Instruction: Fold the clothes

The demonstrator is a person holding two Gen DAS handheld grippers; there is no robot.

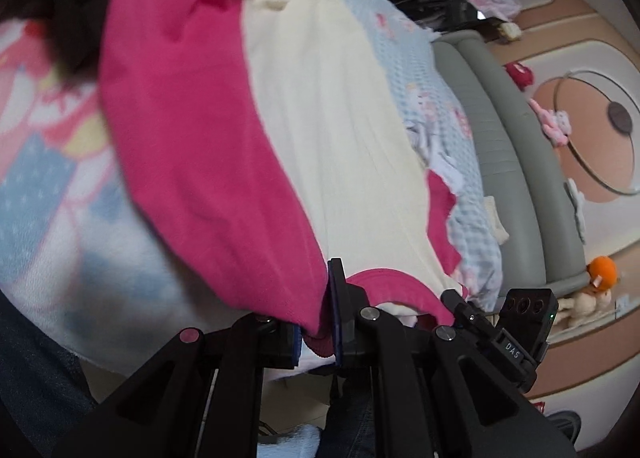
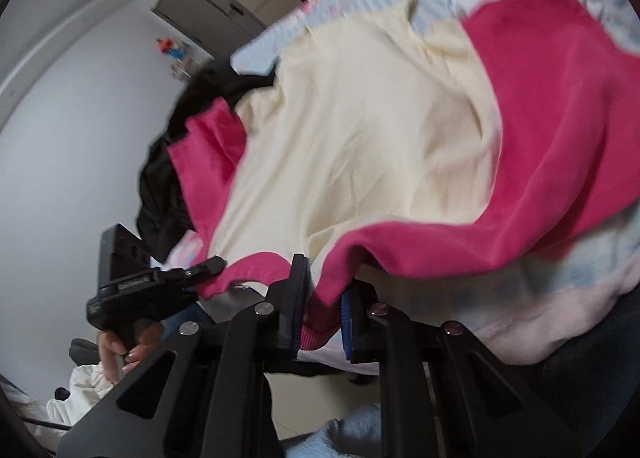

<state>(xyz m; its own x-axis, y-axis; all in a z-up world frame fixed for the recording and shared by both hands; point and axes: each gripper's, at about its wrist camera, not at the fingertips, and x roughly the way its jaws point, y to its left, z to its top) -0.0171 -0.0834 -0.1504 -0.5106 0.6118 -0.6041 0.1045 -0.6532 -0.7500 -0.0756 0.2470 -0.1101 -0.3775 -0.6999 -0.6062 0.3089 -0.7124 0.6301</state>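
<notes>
A cream and pink shirt (image 1: 332,146) lies spread over the bed, with pink sleeves and a pink collar. My left gripper (image 1: 316,322) is shut on the pink shoulder edge of the shirt next to the collar. In the right wrist view the same shirt (image 2: 360,138) stretches away from me. My right gripper (image 2: 320,318) is shut on its other pink shoulder edge. The left gripper (image 2: 208,266) shows at the left of that view, held by a hand. The right gripper (image 1: 460,302) shows at the right of the left wrist view.
A blue checked blanket (image 1: 436,98) and a patterned fleece blanket (image 1: 52,186) cover the bed. A black garment (image 2: 168,162) lies at the shirt's far side. The grey bed frame (image 1: 504,146) runs on the right, with toys (image 1: 596,278) on the floor.
</notes>
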